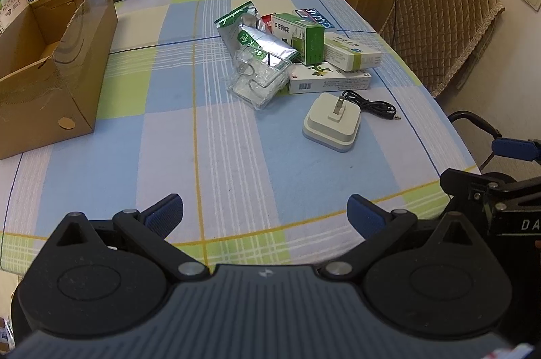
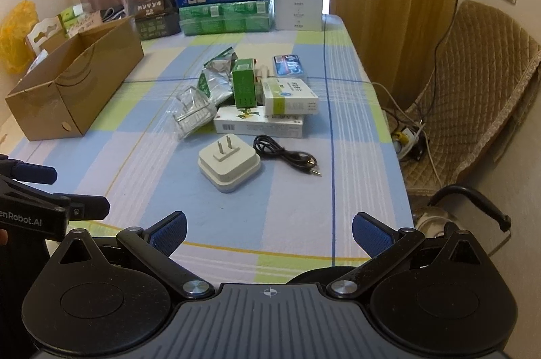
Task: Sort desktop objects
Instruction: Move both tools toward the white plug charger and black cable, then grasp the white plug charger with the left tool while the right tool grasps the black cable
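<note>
Nothing sorted yet: my left hand-held gripper (image 1: 264,213) and right hand-held gripper (image 2: 269,232) hang spread and empty, the box (image 1: 50,61) sits bare at left, the pile (image 1: 290,51), plug (image 1: 333,122) and cable (image 1: 372,105) mid-bench (image 1: 169,139)

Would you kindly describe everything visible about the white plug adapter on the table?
The plug adapter is a rounded square block of white plastic with a pale blue base. It lies on the checked tablecloth, its two flat metal prongs pointing up. It sits apart from the black cable beside it and the boxes behind; nothing grips it.
</note>
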`<state>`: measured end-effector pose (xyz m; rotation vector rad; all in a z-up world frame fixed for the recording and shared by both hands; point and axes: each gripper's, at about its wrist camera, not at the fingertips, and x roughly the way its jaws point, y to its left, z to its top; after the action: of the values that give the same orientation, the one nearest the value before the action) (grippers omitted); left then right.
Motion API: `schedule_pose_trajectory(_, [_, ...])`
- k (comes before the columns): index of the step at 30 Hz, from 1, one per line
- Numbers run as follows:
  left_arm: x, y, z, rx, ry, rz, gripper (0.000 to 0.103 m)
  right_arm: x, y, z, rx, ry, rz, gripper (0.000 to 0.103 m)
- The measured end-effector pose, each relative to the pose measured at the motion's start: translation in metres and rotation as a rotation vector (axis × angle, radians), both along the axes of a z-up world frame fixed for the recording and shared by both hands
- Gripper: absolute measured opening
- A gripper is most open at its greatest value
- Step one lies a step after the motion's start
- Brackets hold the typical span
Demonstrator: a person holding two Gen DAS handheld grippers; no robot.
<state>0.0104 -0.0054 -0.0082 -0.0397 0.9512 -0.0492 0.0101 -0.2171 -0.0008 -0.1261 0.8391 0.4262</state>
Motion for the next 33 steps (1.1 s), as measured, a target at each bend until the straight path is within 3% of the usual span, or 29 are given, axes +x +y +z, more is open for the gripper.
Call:
schedule_pose_trajectory(5, [0.006,-0.002,-0.002,0.001,0.003,-0.02,0.101,0.014,-0.002,0.004,-0.012,-0.003,0.056,0.101])
schedule_pose_trajectory(10, [0.018,-0.005,-0.003,0.008,0.003,-0.066,0.101,0.034,0.003,0.014,-0.107,-0.04,0.179,0.101])
schedule_pose_trajectory(15, [0.041,-0.014,-0.003,0.039,-0.006,-0.178,0.1,0.065,0.003,0.014,-0.164,-0.03,0.311,0.101])
schedule_pose_trajectory(19, [0.066,-0.023,-0.009,0.051,-0.001,-0.287,0.09,0.091,0.006,0.007,-0.212,-0.009,0.401,0.101])
schedule_pose_trajectory(21, [0.078,-0.031,-0.013,0.061,-0.001,-0.344,0.088,0.103,0.009,0.002,-0.226,0.004,0.453,0.097])
schedule_pose_trajectory(26, [0.106,-0.046,-0.03,0.024,-0.008,-0.451,0.081,0.129,0.023,-0.023,-0.229,0.087,0.587,0.073])
schedule_pose_trajectory(33, [0.133,-0.063,-0.057,0.029,0.032,-0.532,0.075,0.156,0.038,-0.059,-0.301,0.131,0.705,0.056])
